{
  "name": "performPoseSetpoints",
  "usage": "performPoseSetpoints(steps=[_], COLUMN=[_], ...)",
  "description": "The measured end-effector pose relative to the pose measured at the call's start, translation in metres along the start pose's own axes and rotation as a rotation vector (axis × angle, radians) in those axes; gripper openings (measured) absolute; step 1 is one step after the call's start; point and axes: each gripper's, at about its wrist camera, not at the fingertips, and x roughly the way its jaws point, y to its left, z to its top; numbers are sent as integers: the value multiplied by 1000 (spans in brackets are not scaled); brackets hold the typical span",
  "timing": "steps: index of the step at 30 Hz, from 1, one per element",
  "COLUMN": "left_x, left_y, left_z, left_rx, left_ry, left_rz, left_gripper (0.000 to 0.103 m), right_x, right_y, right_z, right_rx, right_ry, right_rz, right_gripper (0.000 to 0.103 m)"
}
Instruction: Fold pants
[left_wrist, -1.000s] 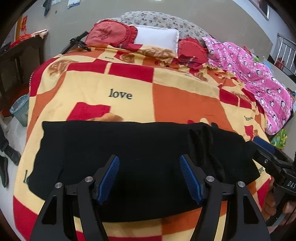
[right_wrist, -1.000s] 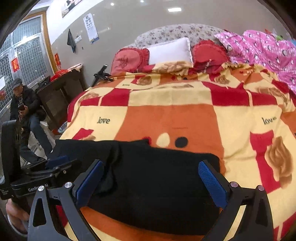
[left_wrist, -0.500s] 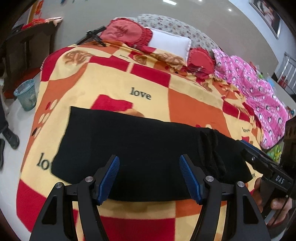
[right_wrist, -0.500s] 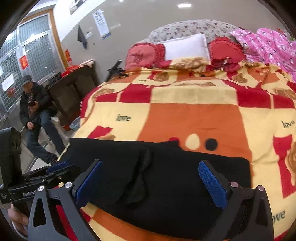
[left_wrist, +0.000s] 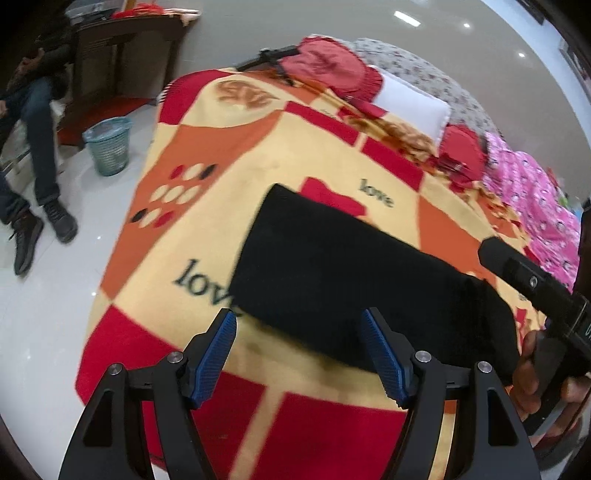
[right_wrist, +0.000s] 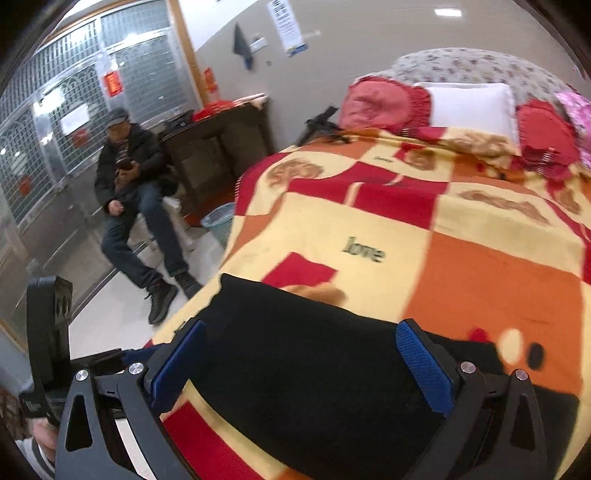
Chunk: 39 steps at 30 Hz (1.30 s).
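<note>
Now both grippers are hanging over the near edge of the bed, jaws spread and gripping nothing. The left gripper (left_wrist: 299, 354) has just been opening a little wider, with only blanket (left_wrist: 207, 229) showing between its pads. The right gripper (right_wrist: 303, 365) is hovering above the pants (right_wrist: 306, 373), which are lying folded and flat, a black strip across the blanket.

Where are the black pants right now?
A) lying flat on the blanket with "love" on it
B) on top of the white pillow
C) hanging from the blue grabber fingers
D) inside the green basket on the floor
A: the black pants lie spread on the love blanket, and both open grippers, left gripper and right gripper, hold nothing.
</note>
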Motion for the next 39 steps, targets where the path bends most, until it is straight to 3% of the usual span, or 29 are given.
performPoseSetpoints(steps=[11,22,39], left_x=[14,27,38], left_y=[6,7,5], left_z=[0,5,6], left_rx=[-61,-73,-58], left_ry=[41,21,-13], left_rz=[9,1,-7], left_gripper=[70,75,85], right_x=[50,92,138], right_y=[25,34,64], right_z=[14,33,31], right_rx=[-90,-106,-266], right_ry=[69,117,214], right_rz=[43,65,73], right_gripper=[103,103,102])
